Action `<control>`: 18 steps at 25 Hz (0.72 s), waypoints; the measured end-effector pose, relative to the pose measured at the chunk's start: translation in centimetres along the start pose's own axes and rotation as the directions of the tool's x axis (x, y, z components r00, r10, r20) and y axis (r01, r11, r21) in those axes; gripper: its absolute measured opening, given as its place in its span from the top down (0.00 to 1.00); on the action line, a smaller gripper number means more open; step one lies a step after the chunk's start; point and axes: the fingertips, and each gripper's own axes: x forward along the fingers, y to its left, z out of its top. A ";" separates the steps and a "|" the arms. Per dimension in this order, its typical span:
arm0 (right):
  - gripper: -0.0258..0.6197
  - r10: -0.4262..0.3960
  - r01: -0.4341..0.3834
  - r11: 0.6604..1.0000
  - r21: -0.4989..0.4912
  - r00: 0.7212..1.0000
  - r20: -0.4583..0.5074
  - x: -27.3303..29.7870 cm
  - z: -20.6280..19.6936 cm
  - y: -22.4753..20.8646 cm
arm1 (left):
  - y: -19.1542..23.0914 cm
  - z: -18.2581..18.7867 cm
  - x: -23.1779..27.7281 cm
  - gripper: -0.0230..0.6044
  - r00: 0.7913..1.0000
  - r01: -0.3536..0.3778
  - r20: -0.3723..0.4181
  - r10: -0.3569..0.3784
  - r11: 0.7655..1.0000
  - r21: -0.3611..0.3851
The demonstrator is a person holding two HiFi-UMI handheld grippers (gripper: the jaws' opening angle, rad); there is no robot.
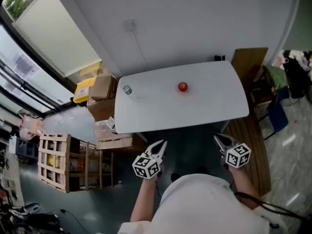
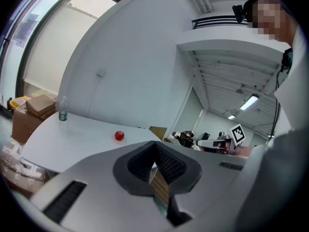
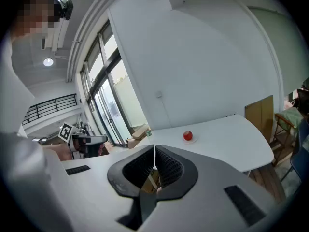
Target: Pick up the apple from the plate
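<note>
A small red apple (image 1: 183,87) rests on a small pale plate in the middle of the white table (image 1: 161,111). The same apple (image 2: 119,136) shows far off in the left gripper view, and the apple (image 3: 188,136) also shows in the right gripper view. My left gripper (image 1: 162,143) is held off the table's near edge, jaws shut and empty. My right gripper (image 1: 216,138) hangs near the front right of the table, jaws together with nothing between them. Both are well short of the apple.
A clear water bottle (image 1: 127,89) stands at the table's left end. Cardboard boxes (image 1: 105,101) and a wooden crate (image 1: 56,162) are stacked on the floor to the left. A wooden board (image 1: 248,62) and cluttered chairs (image 1: 273,82) stand to the right.
</note>
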 end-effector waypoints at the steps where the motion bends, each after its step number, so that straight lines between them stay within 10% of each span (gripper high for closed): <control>1: 0.90 0.001 -0.001 1.000 -0.002 1.000 0.004 0.0 0.1 0.0 | 0.0 -0.1 0.0 0.96 1.000 0.000 0.000 0.000 1.000 0.000; 18: 0.90 0.047 -0.047 0.999 0.002 0.999 0.001 -0.4 0.5 -0.1 | -1.1 -0.5 0.4 0.96 1.000 -0.018 -0.009 0.018 1.000 0.003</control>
